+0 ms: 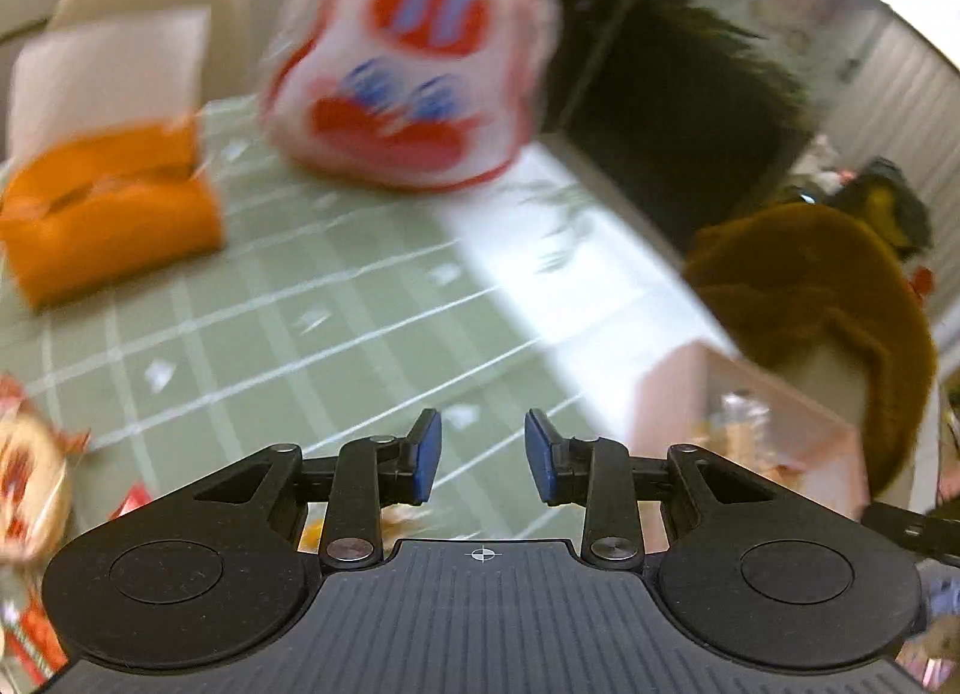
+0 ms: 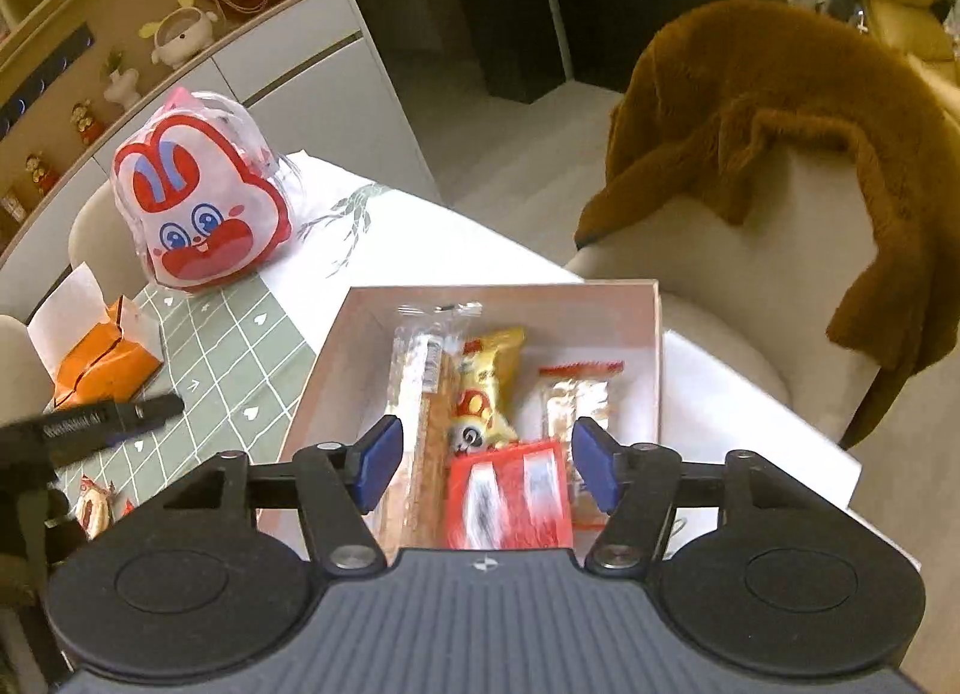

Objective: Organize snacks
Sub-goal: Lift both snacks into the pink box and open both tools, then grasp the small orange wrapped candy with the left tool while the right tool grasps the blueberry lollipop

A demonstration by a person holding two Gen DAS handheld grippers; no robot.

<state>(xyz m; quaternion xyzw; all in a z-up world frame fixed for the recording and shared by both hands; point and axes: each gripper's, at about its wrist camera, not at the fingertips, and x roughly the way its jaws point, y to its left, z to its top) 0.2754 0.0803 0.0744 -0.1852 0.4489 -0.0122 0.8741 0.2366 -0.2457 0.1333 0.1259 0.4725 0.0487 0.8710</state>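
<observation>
Holding your right gripper (image 2: pixel 486 463) just above the pale box (image 2: pixel 655 328), you have its blue pads spread wide with nothing pinched between them. A red packet (image 2: pixel 510 499) lies blurred in the gap between them, at the near end of the box. Beyond it, toward 12 o'clock, a yellow snack pack (image 2: pixel 489 376) lies lengthwise. A long clear-wrapped bar (image 2: pixel 420 370) runs along its 9 o'clock side, and a small clear packet with a red edge (image 2: pixel 579 400) sits at its 3 o'clock side. All four rest inside the box.

Your left gripper (image 1: pixel 483 457) points forward over the green checked tablecloth (image 1: pixel 288 310), tilted so the table slopes across the view; its fingers stand partly apart and empty. The whole left view is smeared with blur. A corner of the box (image 1: pixel 744 424) shows at 3 o'clock of the fingers. More snack wrappers (image 1: pixel 30 490) lie at 9 o'clock, too blurred to identify.

At 11 o'clock from the right gripper sits a red-and-white rabbit-face bag (image 2: pixel 207 208), with an orange tissue box (image 2: pixel 105 364) at 9 o'clock. A brown furry coat (image 2: pixel 780 112) drapes over the chair at 1 o'clock.
</observation>
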